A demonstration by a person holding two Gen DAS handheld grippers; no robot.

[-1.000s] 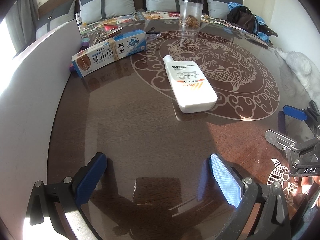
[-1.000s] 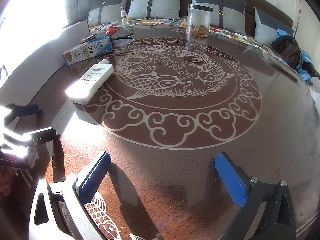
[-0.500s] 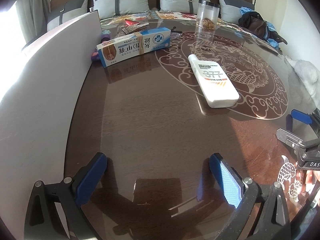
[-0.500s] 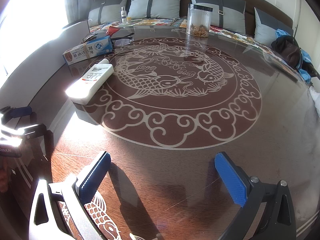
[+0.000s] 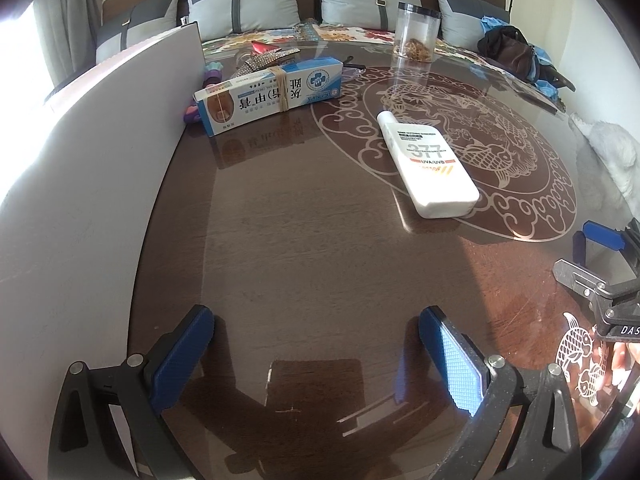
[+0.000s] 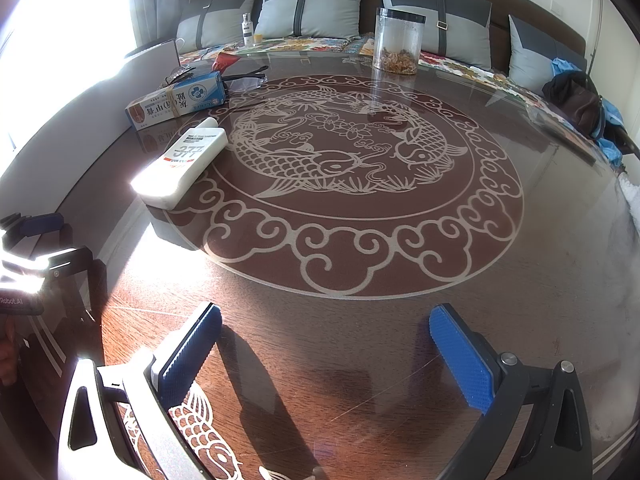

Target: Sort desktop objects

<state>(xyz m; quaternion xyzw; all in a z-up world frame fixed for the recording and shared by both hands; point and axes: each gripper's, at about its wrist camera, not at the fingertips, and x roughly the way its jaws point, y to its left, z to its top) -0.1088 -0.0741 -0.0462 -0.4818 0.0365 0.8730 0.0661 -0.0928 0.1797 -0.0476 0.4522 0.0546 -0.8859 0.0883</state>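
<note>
Left wrist view: left gripper w/ blue pads spread wide, nothing between them, low over the dark glass-topped table. White sunscreen bottle lies flat ahead-right, cap pointing away, on the rim of the inlaid fish medallion. Blue-white ointment box, bound by a rubber band, lies farther back-left, just beside a white board standing along the table's left edge. Rhinestone hair clip sits behind the box; purple item near the board end, partly hidden. Clear jar w/ dark lid stands upright at the far side. Right gripper visible at the right edge; from here its state can't be told.

Right wrist view: right gripper also spread wide, empty, over the table near the medallion border. Bottle lies to the left, well apart from the pads; box beyond it. Black-framed glasses lie just right of the box. Jar upright at the far rim. Left gripper at the left edge, washed out by sun glare.
</note>
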